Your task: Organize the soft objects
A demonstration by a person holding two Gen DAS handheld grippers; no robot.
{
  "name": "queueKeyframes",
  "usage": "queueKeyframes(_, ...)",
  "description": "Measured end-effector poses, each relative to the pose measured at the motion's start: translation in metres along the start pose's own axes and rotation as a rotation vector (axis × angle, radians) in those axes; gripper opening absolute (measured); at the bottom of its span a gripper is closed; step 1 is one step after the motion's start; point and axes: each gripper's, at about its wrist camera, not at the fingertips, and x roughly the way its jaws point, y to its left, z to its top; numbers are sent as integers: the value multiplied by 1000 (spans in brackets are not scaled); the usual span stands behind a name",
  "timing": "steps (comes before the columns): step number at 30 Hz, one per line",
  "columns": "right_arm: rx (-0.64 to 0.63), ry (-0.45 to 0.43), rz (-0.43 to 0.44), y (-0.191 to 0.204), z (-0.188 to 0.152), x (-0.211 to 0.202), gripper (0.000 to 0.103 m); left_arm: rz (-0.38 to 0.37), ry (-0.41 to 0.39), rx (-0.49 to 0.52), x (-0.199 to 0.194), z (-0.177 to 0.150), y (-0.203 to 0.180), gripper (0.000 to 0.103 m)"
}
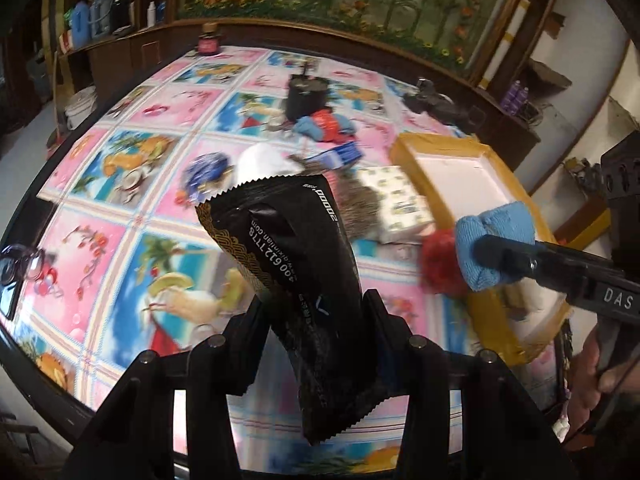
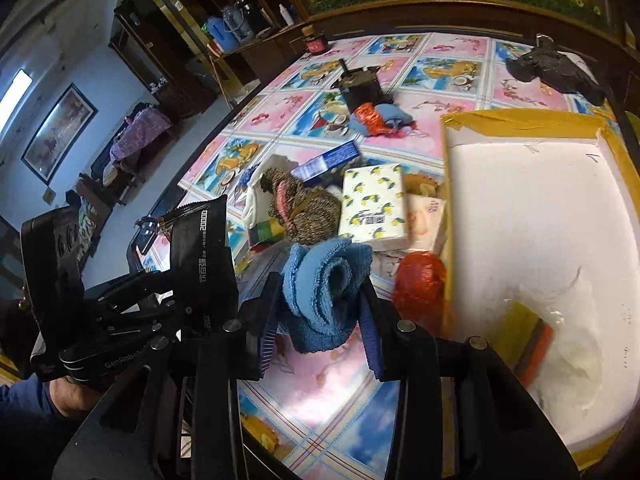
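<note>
My left gripper [image 1: 316, 312] is shut on a black packet [image 1: 296, 264] with white print and holds it above the patterned tablecloth; the packet also shows in the right wrist view [image 2: 200, 248]. My right gripper [image 2: 320, 312] is shut on a rolled blue towel [image 2: 326, 280], held above the table beside the white foam box [image 2: 532, 216] with yellow tape on its rim. In the left wrist view the blue towel [image 1: 492, 236] hangs at the box [image 1: 456, 180] edge. A red mesh bag [image 2: 420, 284] lies by the box wall.
A pile lies mid-table: a knitted brown item [image 2: 308, 204], a lemon-print tissue pack [image 2: 372, 204], a blue carton [image 2: 326, 160], a red and blue cloth bundle [image 2: 380, 118]. A black pot [image 2: 358, 88], a black bag [image 2: 552, 68] and a jar [image 2: 316, 42] stand farther back. A sponge [image 2: 528, 344] lies in the box.
</note>
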Motion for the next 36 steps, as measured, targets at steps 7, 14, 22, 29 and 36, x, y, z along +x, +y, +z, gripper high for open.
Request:
queueKeyframes(7, 90, -65, -88, -68, -5, -58, 36, -82, 20, 48, 12, 13, -63, 47)
queueKeyframes(14, 137, -62, -127, -136, -19, -92, 36, -128, 83, 59, 35, 14, -132, 47)
queueKeyframes(22, 166, -5, -117, -180, -28, -91, 36, -119, 144, 75, 64, 7, -186, 47)
queueKeyframes(29, 201, 5, -168, -195, -28, -79, 36, -110, 163, 220, 88, 2, -214, 47)
queueKeyframes(36, 214, 16, -260, -197, -14, -63, 36, -115, 133, 355, 101, 1, -228, 47)
